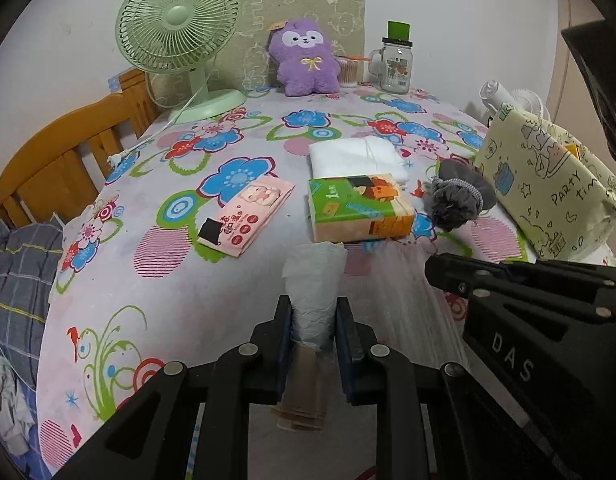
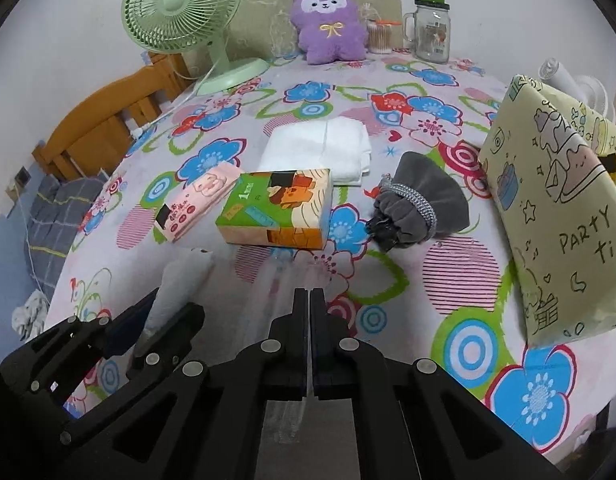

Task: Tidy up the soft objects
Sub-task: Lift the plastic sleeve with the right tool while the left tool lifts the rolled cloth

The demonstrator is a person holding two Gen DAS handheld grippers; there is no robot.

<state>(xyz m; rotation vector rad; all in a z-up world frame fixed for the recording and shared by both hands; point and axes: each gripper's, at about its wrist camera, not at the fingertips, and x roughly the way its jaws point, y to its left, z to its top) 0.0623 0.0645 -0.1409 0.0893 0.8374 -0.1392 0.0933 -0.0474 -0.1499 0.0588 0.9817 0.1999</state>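
Crinkly white roll (image 1: 314, 280) clenched in left tool (image 1: 312, 304); right tool (image 2: 309, 294) pinches clear film (image 2: 295, 276).

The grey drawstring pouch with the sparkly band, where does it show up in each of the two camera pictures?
Left wrist view: the grey drawstring pouch lies right of centre, between the tissue box and the yellow pillow.
Right wrist view: the pouch lies just right of centre, again between the tissue box and the pillow.
Shared landmark: the purple plush toy at the far edge.
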